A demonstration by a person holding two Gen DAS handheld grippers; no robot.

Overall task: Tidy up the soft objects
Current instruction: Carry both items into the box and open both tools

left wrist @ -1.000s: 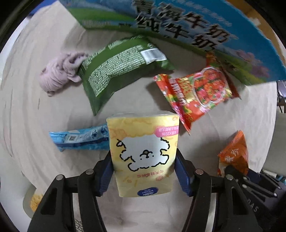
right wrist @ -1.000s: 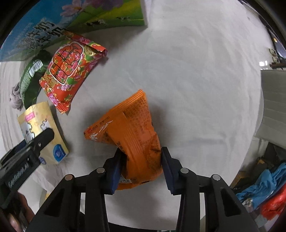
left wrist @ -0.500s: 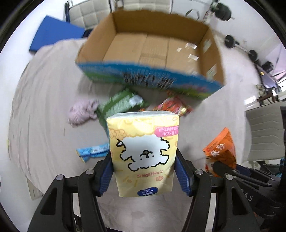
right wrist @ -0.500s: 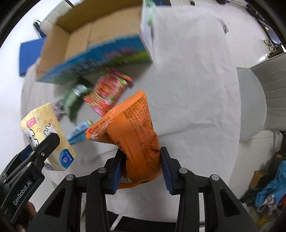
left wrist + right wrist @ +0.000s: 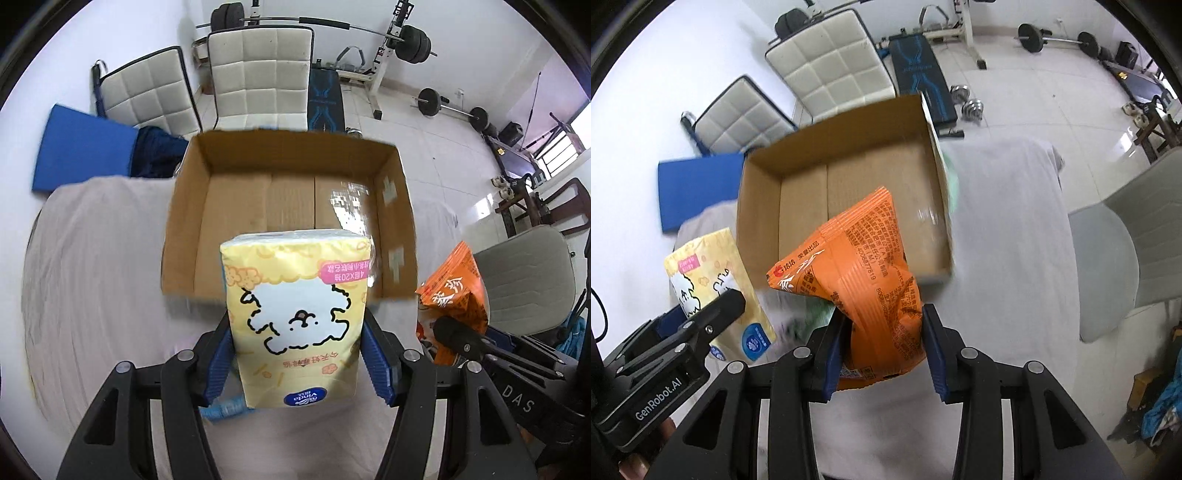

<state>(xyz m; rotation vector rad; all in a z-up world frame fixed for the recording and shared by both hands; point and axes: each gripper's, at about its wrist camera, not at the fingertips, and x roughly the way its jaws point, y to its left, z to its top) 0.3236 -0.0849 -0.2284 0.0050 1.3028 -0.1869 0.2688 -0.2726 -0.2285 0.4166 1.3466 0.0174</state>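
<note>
My left gripper (image 5: 295, 354) is shut on a yellow tissue pack (image 5: 295, 314) with a white dog drawing and holds it high in front of an open cardboard box (image 5: 236, 206). My right gripper (image 5: 882, 343) is shut on an orange snack bag (image 5: 864, 273), held in the air before the same box (image 5: 805, 199), whose inside looks empty. The tissue pack also shows in the right wrist view (image 5: 713, 280), and the orange bag shows in the left wrist view (image 5: 454, 284). A blue packet (image 5: 225, 408) peeks out under the tissue pack.
The box stands on a table under a pale cloth (image 5: 96, 258). Two white padded chairs (image 5: 255, 66) and a blue mat (image 5: 81, 147) are behind it. A grey chair (image 5: 1123, 236) stands at the right. Gym weights (image 5: 410, 37) lie on the floor beyond.
Both grippers have risen and tilted up with their loads. The view went from the table's snack bags to the open box and the room behind it.
</note>
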